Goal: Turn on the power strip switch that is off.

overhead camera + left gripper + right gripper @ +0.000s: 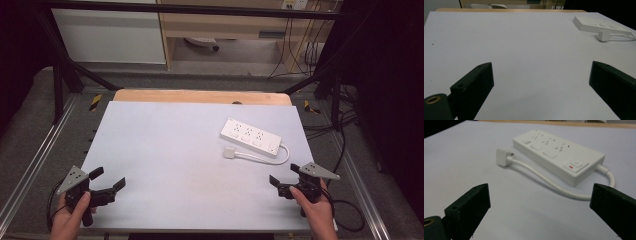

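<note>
Two black hand-held grippers sit low at the near corners of the pale grey bench, each held by a hand. The left gripper has its jaws spread wide with nothing between them, over bare bench top. The right gripper also has its jaws wide apart and empty. A white rectangular plastic power strip lies flat on the far right part of the bench, well apart from the left gripper and near the right one. Its short white cable loops round to a white plug resting just beside the strip.
</note>
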